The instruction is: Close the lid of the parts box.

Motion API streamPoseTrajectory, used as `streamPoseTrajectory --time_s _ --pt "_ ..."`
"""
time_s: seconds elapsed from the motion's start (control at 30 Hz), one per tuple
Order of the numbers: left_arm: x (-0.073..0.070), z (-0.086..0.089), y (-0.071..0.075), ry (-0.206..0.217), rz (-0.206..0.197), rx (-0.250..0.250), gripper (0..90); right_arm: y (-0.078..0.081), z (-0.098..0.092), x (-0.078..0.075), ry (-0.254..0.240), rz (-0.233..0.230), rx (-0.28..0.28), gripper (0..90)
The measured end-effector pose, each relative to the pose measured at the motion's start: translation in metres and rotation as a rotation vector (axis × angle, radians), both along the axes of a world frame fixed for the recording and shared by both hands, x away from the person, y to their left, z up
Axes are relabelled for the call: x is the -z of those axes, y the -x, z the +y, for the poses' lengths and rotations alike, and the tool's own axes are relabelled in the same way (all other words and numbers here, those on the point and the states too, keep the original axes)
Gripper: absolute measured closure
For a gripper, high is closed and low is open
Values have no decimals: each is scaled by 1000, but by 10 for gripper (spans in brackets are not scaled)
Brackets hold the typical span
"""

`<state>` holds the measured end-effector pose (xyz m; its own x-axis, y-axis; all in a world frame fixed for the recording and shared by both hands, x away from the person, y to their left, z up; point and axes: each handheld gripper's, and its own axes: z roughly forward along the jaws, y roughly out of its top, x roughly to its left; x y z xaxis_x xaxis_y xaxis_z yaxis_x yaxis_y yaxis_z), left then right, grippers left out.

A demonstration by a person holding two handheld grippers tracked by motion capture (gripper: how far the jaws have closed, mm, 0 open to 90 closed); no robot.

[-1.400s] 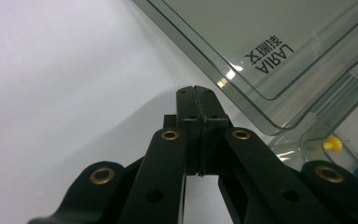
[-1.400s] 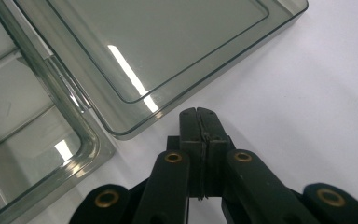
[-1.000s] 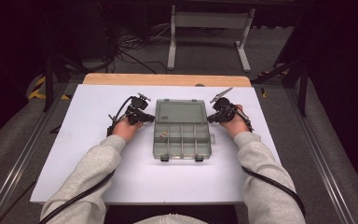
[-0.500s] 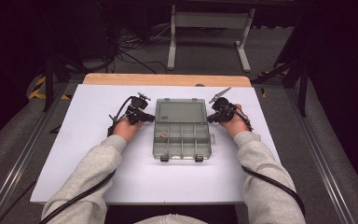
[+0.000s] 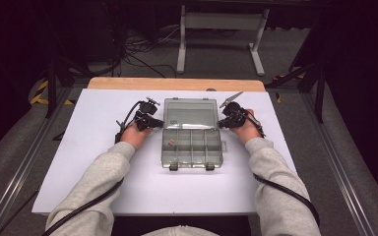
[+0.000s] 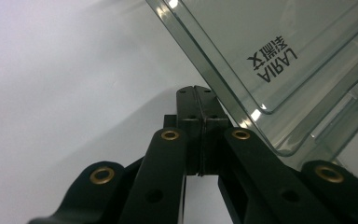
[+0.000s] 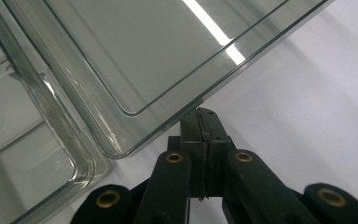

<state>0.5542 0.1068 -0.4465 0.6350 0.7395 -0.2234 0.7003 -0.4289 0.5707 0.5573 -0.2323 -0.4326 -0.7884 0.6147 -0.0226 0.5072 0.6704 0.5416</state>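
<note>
On the white table, a clear plastic organiser box lies open at the middle, its lid laid back on the far side of the tray. Left of the lid sits the left gripper, jaws pressed together on nothing, tips just beside the lid's edge. Right of the lid the right gripper matches it, jaws shut and empty, tips right under the lid's rim. The box looks light, stiff and slick, thin-walled enough to flex or skate if pushed, so the lid's side edges or its rim seem the best purchase. Whether either tip touches the lid cannot be told. Small objects in one compartment left of the box's centre are too tiny to identify
</note>
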Motion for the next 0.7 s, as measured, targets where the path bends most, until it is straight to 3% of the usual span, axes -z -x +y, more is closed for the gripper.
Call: streamPoseTrajectory --time_s 0.37,0.6,0.7 --pt "0 -3 -2 -2 -2 -2 897 -3 1 0 -9 0 0 900" --pt "0 -2 -4 23 2 -14 896 -3 -1 0 -30 -14 9 900" --pt "-3 -2 -4 27 -24 -12 896 -3 -2 -2 -50 -29 16 900"
